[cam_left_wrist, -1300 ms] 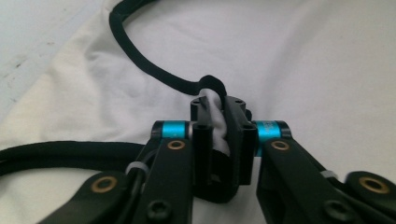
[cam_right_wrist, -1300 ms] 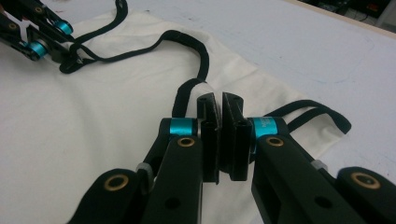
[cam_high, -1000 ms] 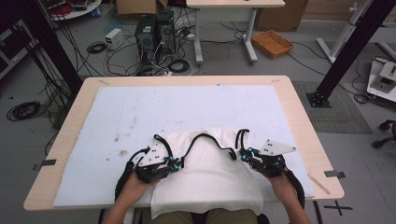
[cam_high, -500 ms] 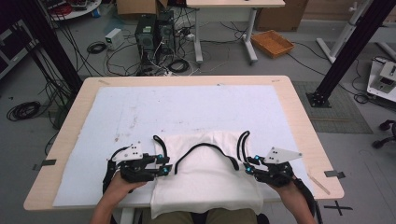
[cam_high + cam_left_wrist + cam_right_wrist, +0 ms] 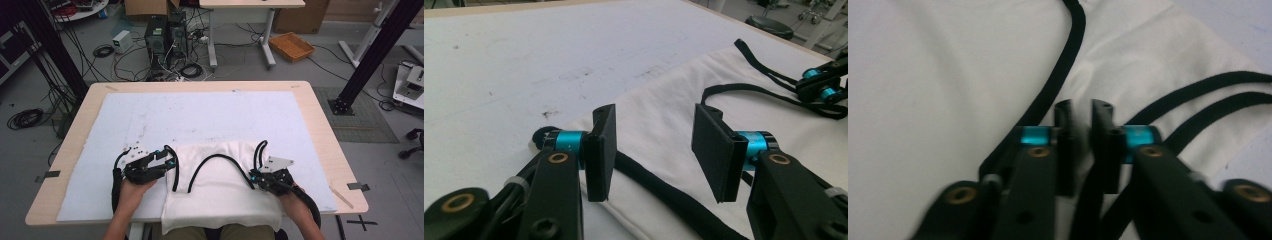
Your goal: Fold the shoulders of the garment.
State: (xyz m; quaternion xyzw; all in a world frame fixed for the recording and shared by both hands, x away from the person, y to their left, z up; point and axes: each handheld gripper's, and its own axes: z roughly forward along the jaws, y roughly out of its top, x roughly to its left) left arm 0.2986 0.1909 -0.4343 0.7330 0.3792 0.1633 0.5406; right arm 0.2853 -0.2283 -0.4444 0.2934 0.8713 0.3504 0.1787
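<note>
A white garment with black straps lies flat at the table's near edge, its lower hem hanging over the front. My left gripper sits at the garment's left edge, open, its jaws wide apart over the cloth and a black strap, holding nothing. My right gripper rests on the garment's right side among looped straps. Its jaws are nearly together, with creased white fabric running into them.
A white mat covers most of the wooden table, with faint dark marks on its left half. Beyond the table are computer towers, floor cables, an orange tray and black frame posts.
My left gripper slid left off the garment to its left edge. My right gripper went right and toward me, then came back slightly left. The black strap loop between them has spread wider.
</note>
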